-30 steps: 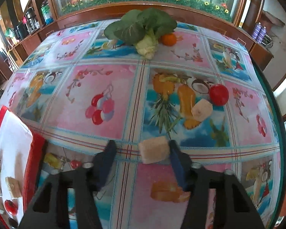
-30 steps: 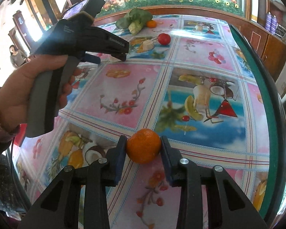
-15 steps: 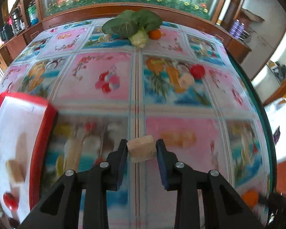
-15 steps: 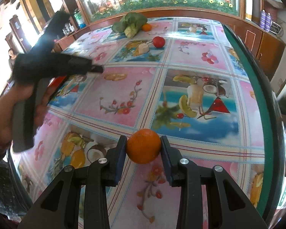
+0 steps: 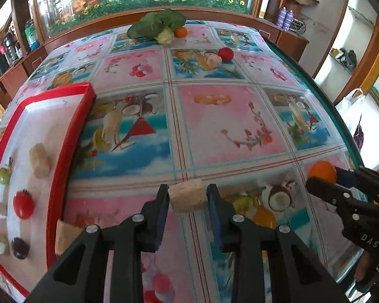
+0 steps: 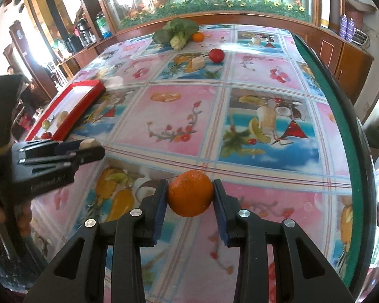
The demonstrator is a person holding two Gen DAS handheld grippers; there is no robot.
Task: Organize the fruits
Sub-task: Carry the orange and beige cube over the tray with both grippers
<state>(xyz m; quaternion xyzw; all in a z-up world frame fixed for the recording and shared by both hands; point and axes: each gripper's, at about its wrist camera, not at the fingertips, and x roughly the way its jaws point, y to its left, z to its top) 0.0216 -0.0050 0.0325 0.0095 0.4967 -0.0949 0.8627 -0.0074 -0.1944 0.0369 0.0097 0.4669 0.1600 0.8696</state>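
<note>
Left gripper (image 5: 187, 197) clamps a pale tan cut block (image 5: 188, 195); right gripper (image 6: 190, 197) clamps a round orange (image 6: 190, 193), both above the fruit-print tablecloth (image 5: 230, 126). Good practice: carry each level over the red-rimmed white tray (image 5: 70, 136), lower onto bare floor, then release.

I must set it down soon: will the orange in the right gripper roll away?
Probably yes. The orange is round, and the tablecloth looks glossy and flat. The red tray has raised walls, so inside it the orange should stay.
</note>
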